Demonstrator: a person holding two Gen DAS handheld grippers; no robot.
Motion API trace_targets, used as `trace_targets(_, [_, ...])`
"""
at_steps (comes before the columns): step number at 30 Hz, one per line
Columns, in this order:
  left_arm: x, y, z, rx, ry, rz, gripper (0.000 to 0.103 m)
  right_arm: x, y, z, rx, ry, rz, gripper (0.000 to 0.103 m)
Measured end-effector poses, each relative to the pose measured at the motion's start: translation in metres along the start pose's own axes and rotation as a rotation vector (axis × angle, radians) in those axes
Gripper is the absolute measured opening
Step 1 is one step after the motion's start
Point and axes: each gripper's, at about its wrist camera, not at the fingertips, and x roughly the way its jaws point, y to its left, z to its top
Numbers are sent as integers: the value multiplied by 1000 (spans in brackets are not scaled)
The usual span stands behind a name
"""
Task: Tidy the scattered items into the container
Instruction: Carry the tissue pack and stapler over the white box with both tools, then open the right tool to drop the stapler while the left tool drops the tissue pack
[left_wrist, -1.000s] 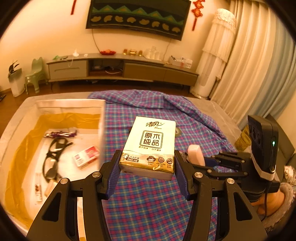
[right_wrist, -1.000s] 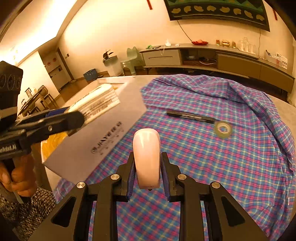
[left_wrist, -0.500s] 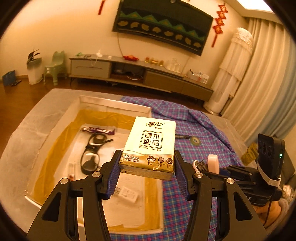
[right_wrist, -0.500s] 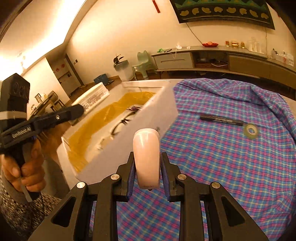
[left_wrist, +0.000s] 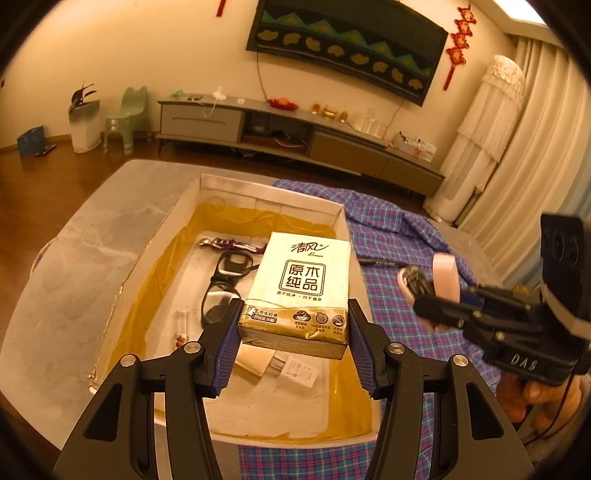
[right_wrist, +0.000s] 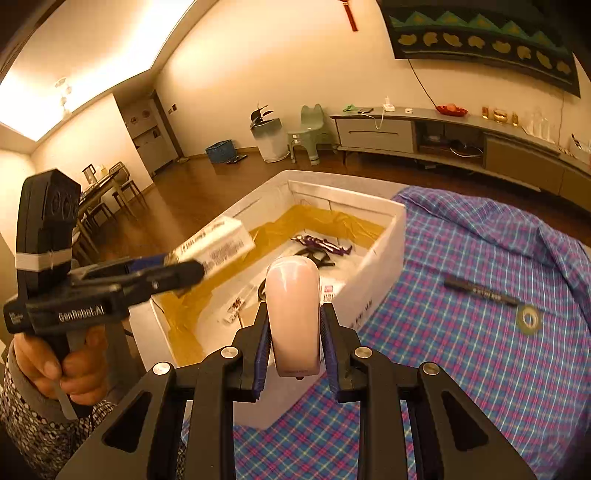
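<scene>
My left gripper (left_wrist: 293, 332) is shut on a cream and gold tissue pack (left_wrist: 301, 286), held in the air above the white box (left_wrist: 343, 218) with the yellow lining. The pack (right_wrist: 214, 245) also shows in the right wrist view, over the box's left side. My right gripper (right_wrist: 295, 350) is shut on a pale pink stapler (right_wrist: 293, 310), hovering near the box's right wall (right_wrist: 384, 254). Inside the box lie black glasses (left_wrist: 221, 280), a purple tool (left_wrist: 231, 243) and a small white card (left_wrist: 299, 373).
A black marker (right_wrist: 480, 291) and a small roll of tape (right_wrist: 529, 319) lie on the plaid cloth (right_wrist: 461, 350) to the right of the box. The box rests on a grey table (left_wrist: 77, 273). A person's hand (right_wrist: 62, 365) holds the left gripper's handle.
Both grippers travelled left from above the plaid cloth towards the box, the right one also rising. The tissue pack now hangs over the box's inside, and the stapler is near its right wall.
</scene>
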Motion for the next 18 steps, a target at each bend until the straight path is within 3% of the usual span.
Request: trace_targets(18, [52,-13,-16,107,149,28,56,58,16,54,-129,111,-50,27])
